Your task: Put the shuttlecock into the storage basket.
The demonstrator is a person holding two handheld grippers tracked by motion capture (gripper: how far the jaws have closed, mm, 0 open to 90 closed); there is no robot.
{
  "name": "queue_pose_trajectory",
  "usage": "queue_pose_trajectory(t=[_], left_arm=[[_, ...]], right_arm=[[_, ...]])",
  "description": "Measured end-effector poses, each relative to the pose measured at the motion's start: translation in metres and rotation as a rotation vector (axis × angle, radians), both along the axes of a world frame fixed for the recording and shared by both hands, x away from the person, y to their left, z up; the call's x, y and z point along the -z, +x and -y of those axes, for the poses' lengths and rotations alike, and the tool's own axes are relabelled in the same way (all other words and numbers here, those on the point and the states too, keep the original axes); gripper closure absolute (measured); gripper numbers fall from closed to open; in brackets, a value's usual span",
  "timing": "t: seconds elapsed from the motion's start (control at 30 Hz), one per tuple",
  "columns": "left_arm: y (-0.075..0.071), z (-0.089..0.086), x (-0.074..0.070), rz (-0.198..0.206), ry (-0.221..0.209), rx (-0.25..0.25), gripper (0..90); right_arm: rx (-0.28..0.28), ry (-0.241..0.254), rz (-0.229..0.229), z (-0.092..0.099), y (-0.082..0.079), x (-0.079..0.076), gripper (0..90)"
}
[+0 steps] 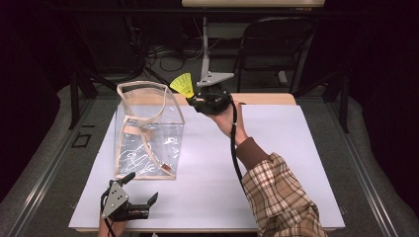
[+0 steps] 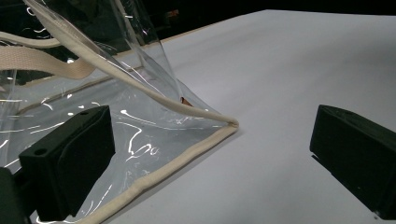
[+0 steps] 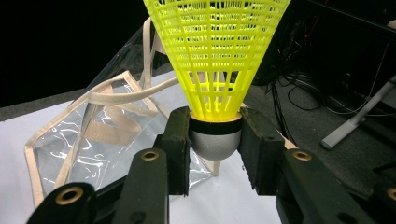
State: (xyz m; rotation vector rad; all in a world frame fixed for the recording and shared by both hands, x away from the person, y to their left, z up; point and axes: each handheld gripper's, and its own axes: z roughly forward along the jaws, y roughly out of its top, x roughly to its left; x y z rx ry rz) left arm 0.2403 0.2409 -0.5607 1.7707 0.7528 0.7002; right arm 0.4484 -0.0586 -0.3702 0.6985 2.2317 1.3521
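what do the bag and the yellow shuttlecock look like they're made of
Bag: clear glossy soft plastic, going by the see-through walls, creases and glints, with cream woven-looking fabric trim and straps. Shuttlecock: the yellow moulded lattice skirt looks like plastic; its rounded grey base looks finely textured, material unclear.

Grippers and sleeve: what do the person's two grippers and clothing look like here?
Both grippers are black with blocky two-piece jaws. The left gripper and right gripper each carry a grey three-cornered plate on top. A black cable trails from the right one along a brown-cuffed tan plaid sleeve.
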Motion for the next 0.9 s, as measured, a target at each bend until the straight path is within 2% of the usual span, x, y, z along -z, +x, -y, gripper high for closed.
queue_pose_trajectory(t=[0.67,0.9], left_arm=[[0.000,-0.001,0.000,0.001,-0.004,0.000,0.0],[0.000,-0.001,-0.001,0.003,-0.004,0.002,0.0]], right_arm=[[-0.033,0.005,-0.004,-0.023,0.007,-0.009,64.9],[-0.037,-0.008,-0.003,-0.028,0.010,-0.014,64.9]])
